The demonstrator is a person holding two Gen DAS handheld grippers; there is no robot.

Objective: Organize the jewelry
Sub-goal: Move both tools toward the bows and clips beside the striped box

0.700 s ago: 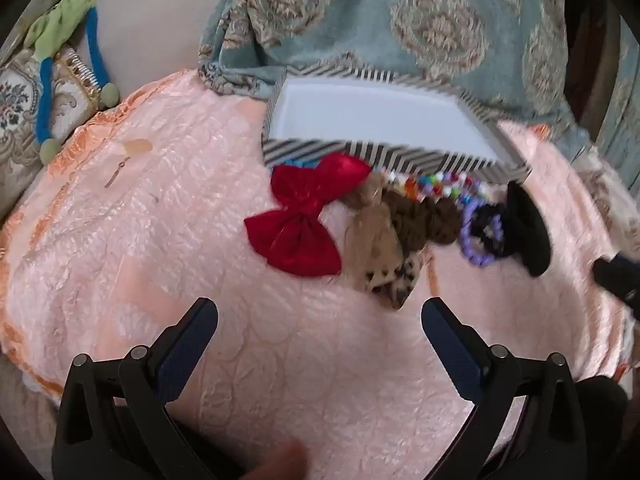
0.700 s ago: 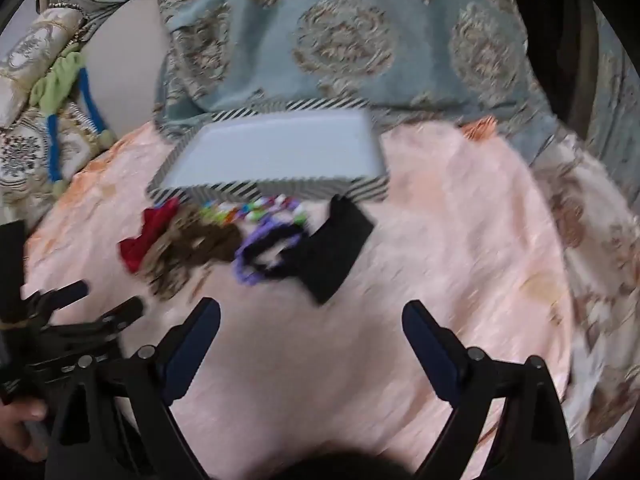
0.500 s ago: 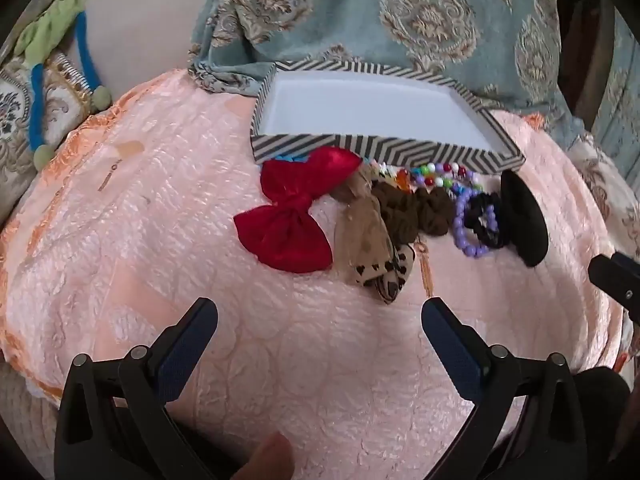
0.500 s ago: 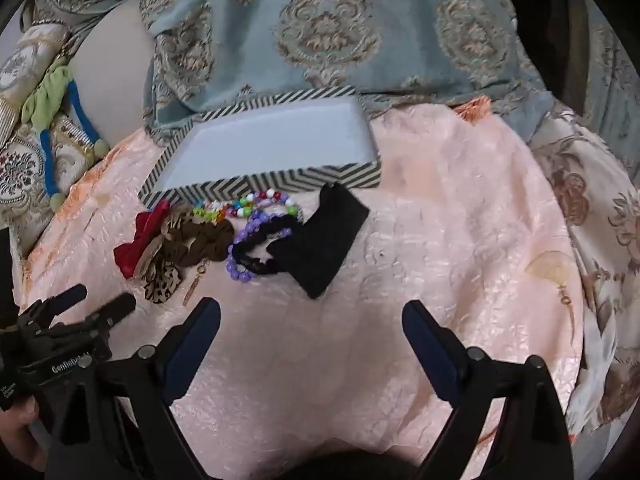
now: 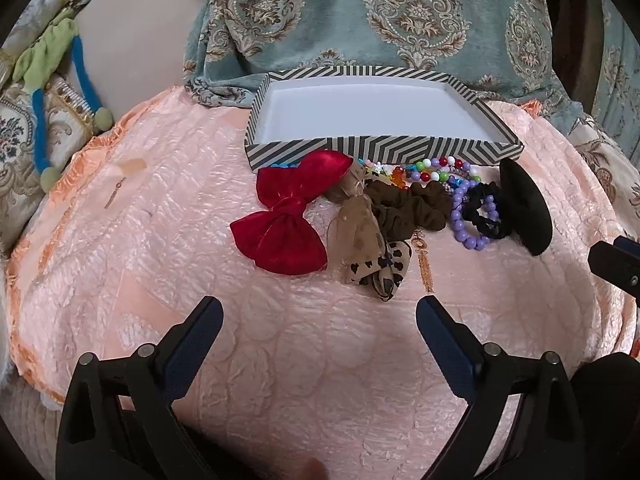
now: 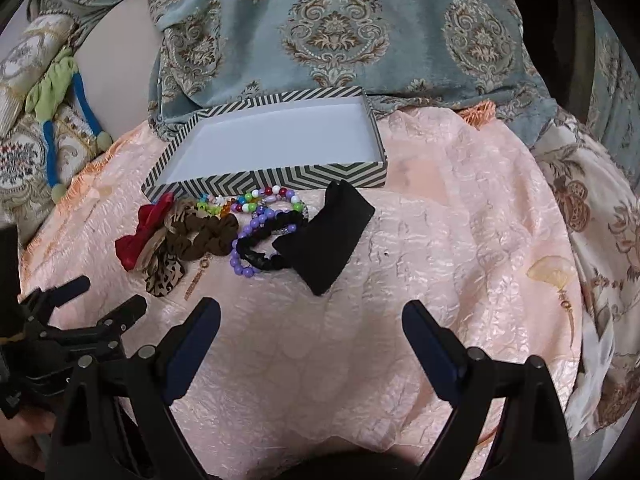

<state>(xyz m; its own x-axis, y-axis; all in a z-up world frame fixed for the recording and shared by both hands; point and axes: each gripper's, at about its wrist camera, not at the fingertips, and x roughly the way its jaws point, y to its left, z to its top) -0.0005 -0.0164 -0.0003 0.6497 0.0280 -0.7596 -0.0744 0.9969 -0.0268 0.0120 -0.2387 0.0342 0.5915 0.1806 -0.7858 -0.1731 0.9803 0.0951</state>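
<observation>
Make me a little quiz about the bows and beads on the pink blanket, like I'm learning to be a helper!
1. True or false: the striped box already has jewelry inside.
2. Which thing lies farthest left in the row, seen from the left wrist camera? A) the red bow B) the black pouch C) the purple bead bracelet
3. Fill in: the jaws of the left gripper and the right gripper are both ____.

Key:
1. False: only its white bottom shows.
2. A
3. Open, holding nothing.
</observation>
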